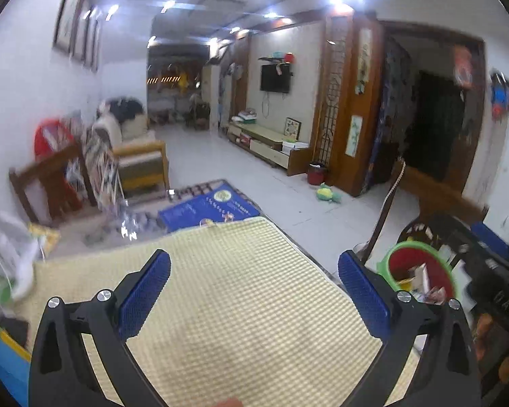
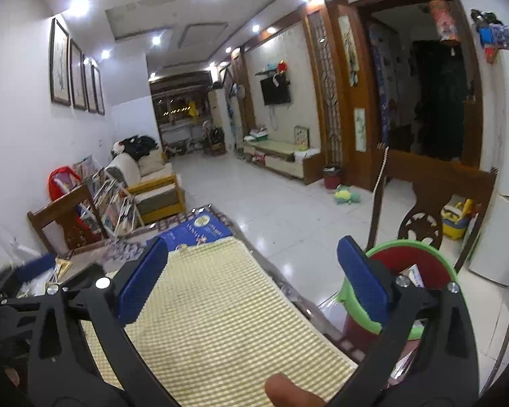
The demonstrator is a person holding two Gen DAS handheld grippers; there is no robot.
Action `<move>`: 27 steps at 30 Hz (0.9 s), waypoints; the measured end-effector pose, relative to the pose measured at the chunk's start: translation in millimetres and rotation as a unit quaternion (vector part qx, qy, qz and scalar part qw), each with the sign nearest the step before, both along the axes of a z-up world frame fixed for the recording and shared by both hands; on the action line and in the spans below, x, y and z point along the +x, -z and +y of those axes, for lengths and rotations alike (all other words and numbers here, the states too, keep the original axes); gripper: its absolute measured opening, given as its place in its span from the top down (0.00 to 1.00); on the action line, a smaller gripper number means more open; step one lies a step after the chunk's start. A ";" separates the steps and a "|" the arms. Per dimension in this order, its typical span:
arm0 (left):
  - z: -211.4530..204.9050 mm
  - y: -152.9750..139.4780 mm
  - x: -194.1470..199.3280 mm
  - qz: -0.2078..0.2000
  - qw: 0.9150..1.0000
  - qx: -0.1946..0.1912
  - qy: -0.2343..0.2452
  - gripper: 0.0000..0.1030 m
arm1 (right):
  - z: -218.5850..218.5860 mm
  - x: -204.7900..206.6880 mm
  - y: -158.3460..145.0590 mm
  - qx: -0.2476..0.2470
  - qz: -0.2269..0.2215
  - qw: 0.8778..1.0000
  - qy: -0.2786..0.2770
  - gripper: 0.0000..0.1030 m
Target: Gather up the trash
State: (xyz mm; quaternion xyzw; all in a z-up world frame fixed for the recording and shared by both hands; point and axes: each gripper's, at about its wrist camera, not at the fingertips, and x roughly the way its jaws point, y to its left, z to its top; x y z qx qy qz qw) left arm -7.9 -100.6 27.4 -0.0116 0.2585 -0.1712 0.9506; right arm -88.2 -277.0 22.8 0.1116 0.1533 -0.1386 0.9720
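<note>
Hovering over mat (image 1: 227, 291), both grippers stood wide open, holding nothing. Mat filled lower centre of both views, bare where visible. Bin (image 2: 420, 271), red with green rim, sat lower right of both frames, off mat edge, trash already inside. Right gripper (image 2: 251, 281) was nearer bin, bin just past its right finger. Left gripper (image 1: 254, 288) sat farther. Crumpled white litter (image 1: 20, 254) lay at left edge, blurred, nearer left gripper.

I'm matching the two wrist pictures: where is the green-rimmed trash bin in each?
Left wrist: green-rimmed trash bin at lower right, beyond the right finger.
Right wrist: bin at lower right, partly behind the right finger.
Shared landmark: yellow woven mat left of it.
</note>
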 end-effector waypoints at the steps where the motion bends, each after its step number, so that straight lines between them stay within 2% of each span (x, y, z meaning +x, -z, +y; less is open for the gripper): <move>1: 7.7 1.7 1.4 0.004 1.000 -0.009 -0.010 0.08 | -0.1 -2.8 -0.6 0.002 -0.002 1.000 0.003 0.05; 3: 20.3 5.2 3.3 0.001 0.999 -0.014 -0.031 0.08 | -1.5 -5.1 -2.4 0.004 -0.002 1.000 0.012 0.05; 7: 25.0 7.1 5.0 -0.010 0.998 0.008 -0.054 0.08 | 9.6 -5.4 -0.9 -0.005 0.008 1.000 0.014 0.05; 13: 25.6 3.7 -3.5 -0.026 0.998 0.028 -0.056 0.08 | 23.9 -3.5 -3.6 -0.028 0.008 1.000 0.008 0.05; 27: 36.2 2.8 -9.3 -0.026 0.997 0.018 -0.064 0.08 | 24.8 -2.2 -2.1 -0.033 0.022 0.999 0.018 0.05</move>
